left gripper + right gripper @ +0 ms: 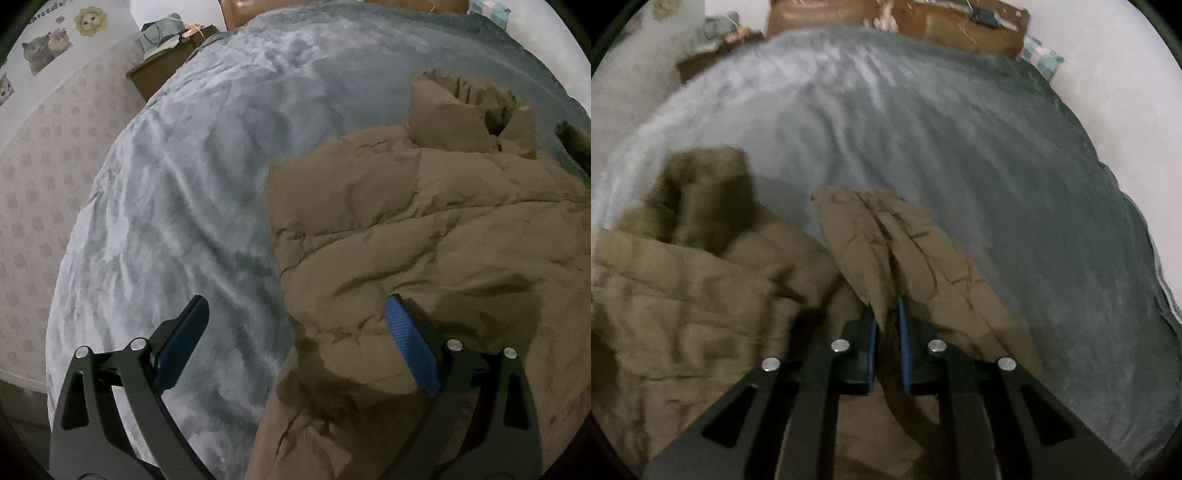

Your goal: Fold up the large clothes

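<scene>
A brown quilted puffer jacket [424, 236] lies on the grey fleece bedspread [207, 177], its hood [461, 107] at the far end. My left gripper [295, 317] is open and empty, hovering over the jacket's left edge, with one finger over the bedspread and the other over the jacket. In the right wrist view my right gripper [886, 314] is shut on the jacket's sleeve [886, 236], which extends forward from the jaws and is lifted off the bedspread [997, 155]. The jacket's body [687, 280] lies to the left of it.
Cardboard boxes [894, 14] stand beyond the bed's far end. A brown side table with a bag [162, 44] stands at the far left. A wall with cat stickers [44, 48] runs along the left. The bed drops off at the right edge [1145, 229].
</scene>
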The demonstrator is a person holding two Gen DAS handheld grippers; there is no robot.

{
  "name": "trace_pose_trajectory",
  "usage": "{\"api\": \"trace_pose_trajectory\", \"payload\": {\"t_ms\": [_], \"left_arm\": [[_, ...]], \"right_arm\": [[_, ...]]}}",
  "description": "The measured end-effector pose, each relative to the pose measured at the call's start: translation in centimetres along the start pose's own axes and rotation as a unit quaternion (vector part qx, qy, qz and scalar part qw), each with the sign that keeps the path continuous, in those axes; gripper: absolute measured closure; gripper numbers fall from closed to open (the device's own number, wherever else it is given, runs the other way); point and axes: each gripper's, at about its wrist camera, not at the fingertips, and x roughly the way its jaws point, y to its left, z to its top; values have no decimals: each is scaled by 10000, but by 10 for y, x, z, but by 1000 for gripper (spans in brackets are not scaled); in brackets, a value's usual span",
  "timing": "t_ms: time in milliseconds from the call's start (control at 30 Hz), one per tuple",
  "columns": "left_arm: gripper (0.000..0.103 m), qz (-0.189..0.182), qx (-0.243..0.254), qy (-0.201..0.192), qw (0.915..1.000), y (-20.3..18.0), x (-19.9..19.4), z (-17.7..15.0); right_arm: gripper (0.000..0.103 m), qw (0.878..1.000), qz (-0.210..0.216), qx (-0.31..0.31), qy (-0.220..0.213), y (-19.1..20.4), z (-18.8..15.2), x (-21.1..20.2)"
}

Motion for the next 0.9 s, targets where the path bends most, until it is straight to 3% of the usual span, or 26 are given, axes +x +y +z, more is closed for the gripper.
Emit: {"api": "trace_pose_trajectory", "payload": {"t_ms": [67, 167, 300, 467, 600, 667, 700, 800, 833, 900], "left_arm": [[8, 13, 0, -57, 10000, 1, -6, 1], [8, 15, -34, -136, 9999, 6, -17, 0], [8, 38, -134, -177, 9997, 16, -24, -4], [8, 130, -226, -184, 9995, 33, -32, -14], [8, 180, -279, -145, 9993, 50, -39, -21], [8, 209, -281, -107, 9993, 53, -38, -24], [8, 225, -276, -94, 9993, 52, -36, -23], [8, 167, -286, -83, 9994, 49, -35, -21], [8, 116, -294, -85, 9995, 49, -37, -21], [8, -10, -316, -103, 9994, 42, -38, -15]], "right_arm": [[93, 9995, 106, -116, -261, 14, 2, -22], [92, 9963, 617, -236, -558, 39, 3, -48], [93, 9880, 1185, -763, -625, 100, 2, -69], [93, 9743, 1623, -1537, -291, 185, -26, -66], [93, 9678, 1550, -1982, 124, 226, -55, -43], [91, 9683, 1480, -1989, 301, 228, -67, -39], [89, 9693, 1474, -1936, 345, 225, -67, -36], [51, 9710, 1490, -1833, 379, 217, -69, -46], [46, 9713, 1463, -1849, 309, 216, -69, -53], [46, 9727, 1450, -1804, 168, 209, -64, -64]]}}
